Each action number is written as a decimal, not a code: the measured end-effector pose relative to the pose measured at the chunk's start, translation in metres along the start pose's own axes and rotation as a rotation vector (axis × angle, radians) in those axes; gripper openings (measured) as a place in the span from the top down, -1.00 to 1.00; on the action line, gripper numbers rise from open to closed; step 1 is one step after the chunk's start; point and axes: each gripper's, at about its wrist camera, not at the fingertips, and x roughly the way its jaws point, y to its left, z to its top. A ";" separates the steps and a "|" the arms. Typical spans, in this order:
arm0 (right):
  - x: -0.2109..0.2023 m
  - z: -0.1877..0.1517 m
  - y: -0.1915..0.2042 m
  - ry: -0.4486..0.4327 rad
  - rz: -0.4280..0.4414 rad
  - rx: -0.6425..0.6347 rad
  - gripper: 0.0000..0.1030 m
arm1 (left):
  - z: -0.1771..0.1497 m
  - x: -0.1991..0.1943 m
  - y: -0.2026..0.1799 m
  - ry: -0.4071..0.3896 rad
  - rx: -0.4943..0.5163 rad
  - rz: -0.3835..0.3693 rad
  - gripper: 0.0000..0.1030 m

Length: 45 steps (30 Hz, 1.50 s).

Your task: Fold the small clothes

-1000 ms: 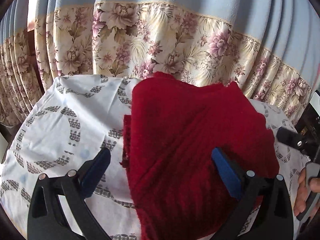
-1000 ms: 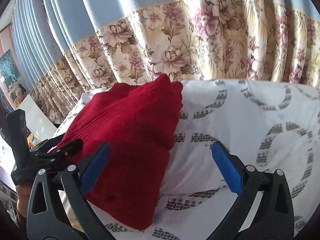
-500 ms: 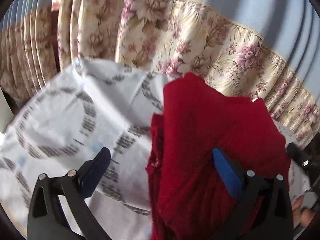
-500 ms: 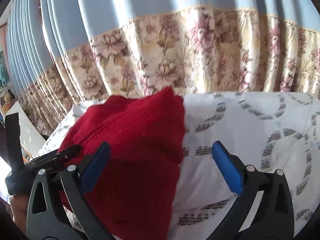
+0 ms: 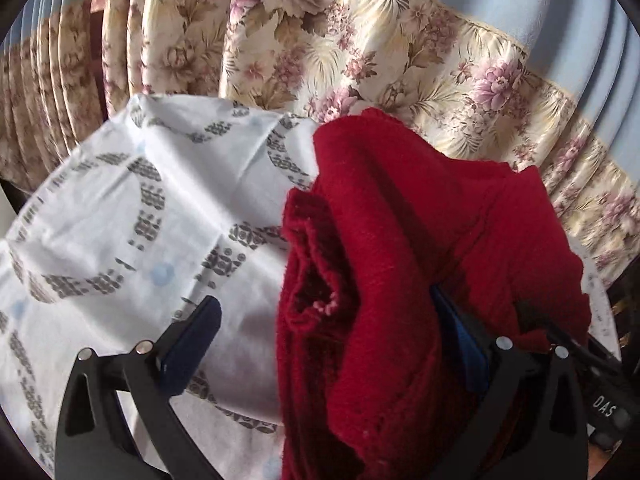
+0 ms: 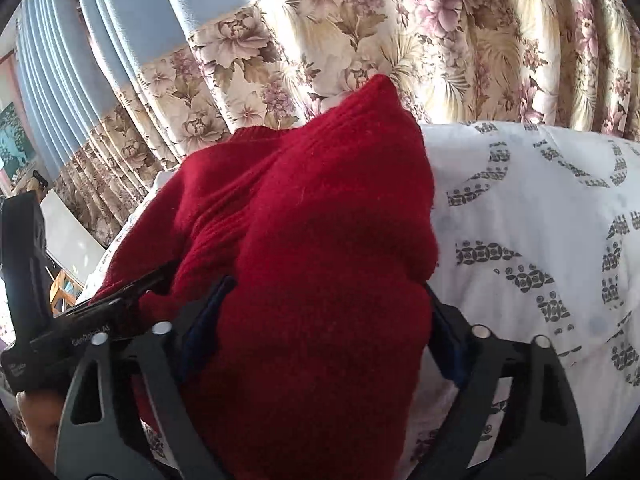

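A folded dark red knitted garment (image 5: 400,248) lies in a thick bundle on a white sheet (image 5: 120,216) printed with grey rings. My left gripper (image 5: 326,340) is open at the bundle's left edge. Its left pad hovers over bare sheet and its right pad is tucked under a red fold. In the right wrist view the garment (image 6: 312,240) fills the gap of my right gripper (image 6: 324,328), whose jaws are closing around it. The knit partly covers both blue pads, and I cannot see them squeezing it.
A pleated curtain (image 6: 440,40), blue above and floral below, hangs close behind the sheet. The left gripper's black body (image 6: 80,324) and a hand (image 6: 36,424) show at the lower left of the right wrist view. Bare sheet (image 6: 540,220) stretches to the right.
Both grippers have come lower and closer onto the red garment. The right gripper's fingers now straddle the bundle and stand narrower. The left wrist view has rolled, and its right pad has slipped under a fold.
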 end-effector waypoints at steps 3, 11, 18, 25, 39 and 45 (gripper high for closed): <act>-0.004 0.001 0.001 -0.013 0.013 -0.004 -0.30 | -0.003 -0.004 -0.004 -0.005 -0.005 -0.079 -0.35; -0.018 0.009 -0.006 -0.031 0.052 -0.017 -0.08 | -0.002 -0.029 -0.045 -0.057 0.094 -0.097 0.32; -0.102 0.039 -0.050 -0.108 0.032 -0.064 -0.07 | 0.016 -0.068 -0.135 -0.107 0.164 -0.190 0.33; -0.161 0.044 -0.169 -0.011 -0.129 -0.088 -0.08 | -0.030 -0.008 -0.253 0.010 0.145 -0.327 0.30; -0.178 -0.043 -0.200 -0.088 -0.423 -0.106 -0.94 | -0.052 0.009 -0.249 -0.030 0.277 -0.120 -0.97; -0.237 -0.063 -0.154 -0.122 -0.436 -0.043 -0.94 | -0.080 -0.081 -0.200 -0.174 0.347 0.053 -0.97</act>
